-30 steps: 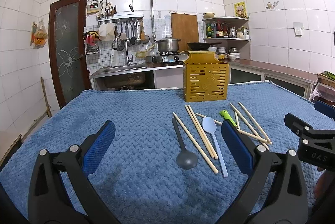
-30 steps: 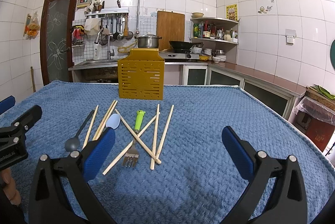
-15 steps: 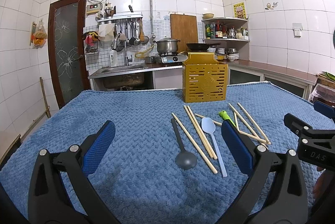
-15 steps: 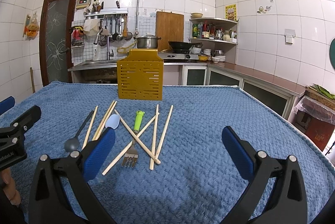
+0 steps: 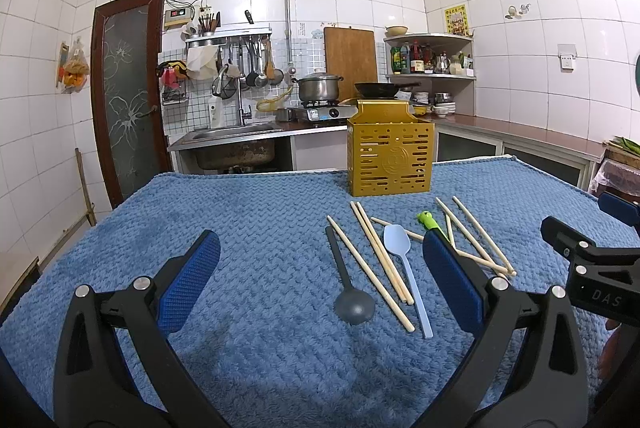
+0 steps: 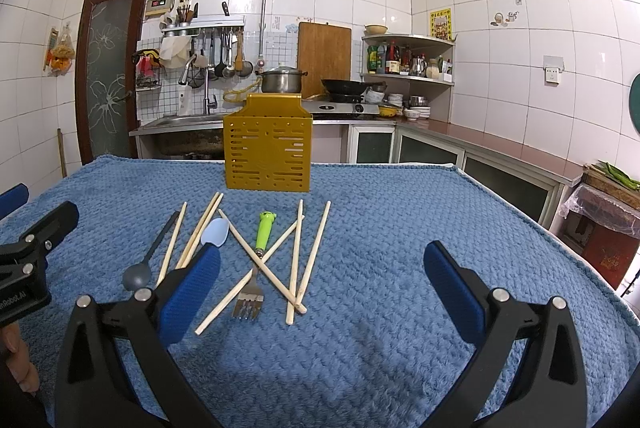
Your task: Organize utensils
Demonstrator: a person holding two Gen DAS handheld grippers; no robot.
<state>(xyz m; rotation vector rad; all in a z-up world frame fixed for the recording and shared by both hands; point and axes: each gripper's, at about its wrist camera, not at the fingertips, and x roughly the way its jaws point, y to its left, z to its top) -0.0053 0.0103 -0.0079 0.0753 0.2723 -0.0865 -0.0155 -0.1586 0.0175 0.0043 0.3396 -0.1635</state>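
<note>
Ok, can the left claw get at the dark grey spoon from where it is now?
Probably yes. The left claw is open and empty, and the dark grey spoon lies alone on the blue cloth, just ahead, with a chopstick beside it but nothing across it.

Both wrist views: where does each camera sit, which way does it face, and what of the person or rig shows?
Left wrist: on the left gripper, low over the blue cloth, facing the yellow holder; its own open fingers show, and the right gripper's side at the right edge.
Right wrist: on the right gripper, same heading; its open fingers show, with the left gripper and a hand at the left edge.
Shared: holder, chopsticks, dark spoon, light blue spoon, green-handled fork.
</note>
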